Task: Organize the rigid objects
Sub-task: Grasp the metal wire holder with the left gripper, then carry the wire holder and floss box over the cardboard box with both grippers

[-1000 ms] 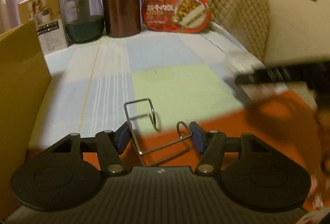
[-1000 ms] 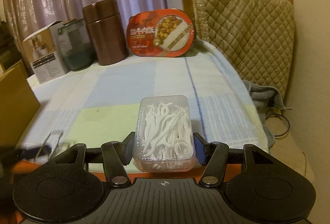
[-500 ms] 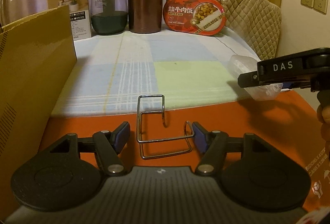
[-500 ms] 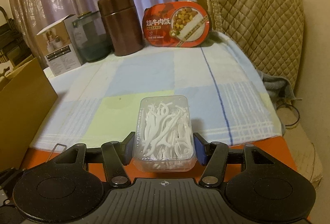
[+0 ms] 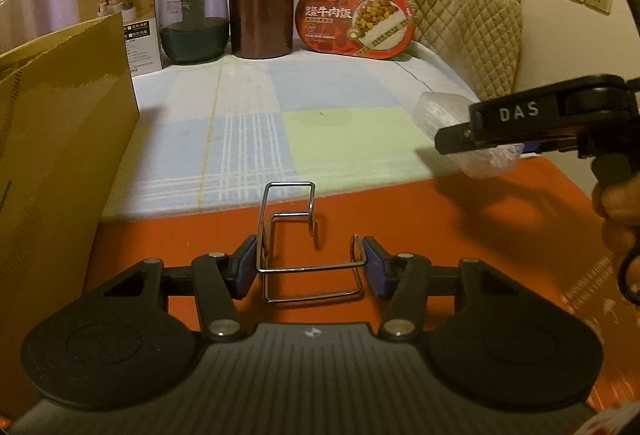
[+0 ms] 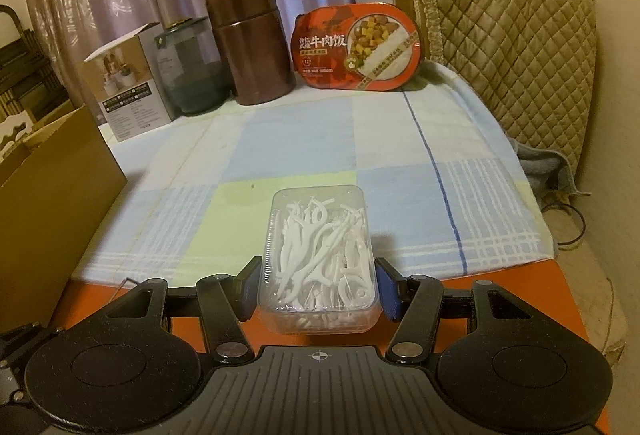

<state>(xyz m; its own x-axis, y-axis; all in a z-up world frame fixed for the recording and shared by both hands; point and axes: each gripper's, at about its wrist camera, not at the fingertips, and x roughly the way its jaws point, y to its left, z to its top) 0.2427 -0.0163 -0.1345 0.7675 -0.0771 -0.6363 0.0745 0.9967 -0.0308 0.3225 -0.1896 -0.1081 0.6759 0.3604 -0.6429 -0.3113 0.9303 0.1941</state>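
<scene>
- Carrying is the step we judge to be in hand: both grippers are loaded above the near orange mat [image 5: 500, 235], with nothing yet set down.
- We count one cardboard box [image 5: 60, 155], open-topped, at the left edge of the table; we take it as the likely place to put things, though its inside is hidden from us.
- We count one checked cloth [image 6: 320, 147] over the table, bare in the middle.
- We count four items ranged along the far edge: one brown canister [image 6: 250, 43], one green-based glass jar [image 5: 194, 15], one printed carton [image 6: 128, 83], one red meal tray [image 6: 358, 47] propped upright.
- We count one clear tub of floss picks [image 6: 318, 259], pinched at its sides in the right gripper [image 6: 318, 289], jaws closed to the tub's width.
- We count one bent wire rack [image 5: 304, 247], clamped across its width in the left gripper [image 5: 310, 269], jaws fairly wide.
- Next, we judge, each load swings left over the box and releases gently; the wire could snag.
</scene>
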